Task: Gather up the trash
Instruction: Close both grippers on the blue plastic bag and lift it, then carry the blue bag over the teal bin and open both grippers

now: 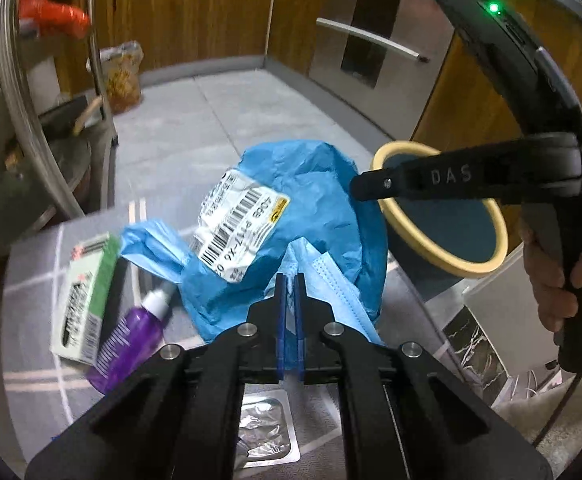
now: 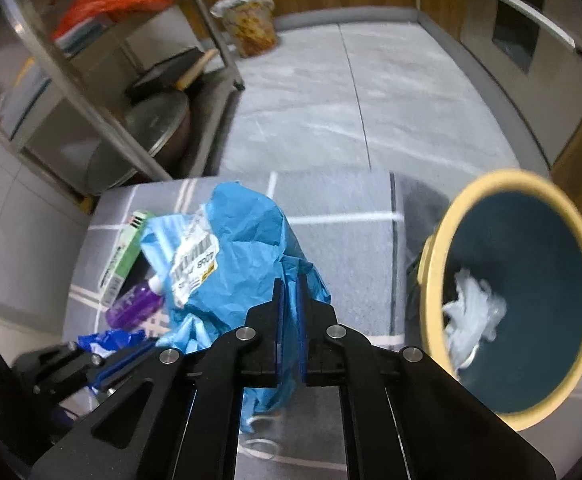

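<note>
My left gripper (image 1: 289, 280) is shut on a light blue face mask (image 1: 333, 300). My right gripper (image 2: 289, 284) is shut on a crumpled blue mailer bag (image 2: 235, 252) with a barcode label; the bag also shows in the left wrist view (image 1: 303, 200). Both hold their items above a grey mat (image 2: 343, 240). A round bin (image 2: 519, 280) with a yellow rim and dark inside stands to the right and holds white crumpled trash (image 2: 471, 312). The bin also shows in the left wrist view (image 1: 443, 220), behind my right gripper's body.
On the mat lie a green and white box (image 1: 87, 296), a purple bottle (image 1: 131, 344) and a foil blister pack (image 1: 265, 432). A metal rack (image 2: 103, 92) with pans stands at the left. A lined waste basket (image 2: 251, 20) stands by wooden cabinets.
</note>
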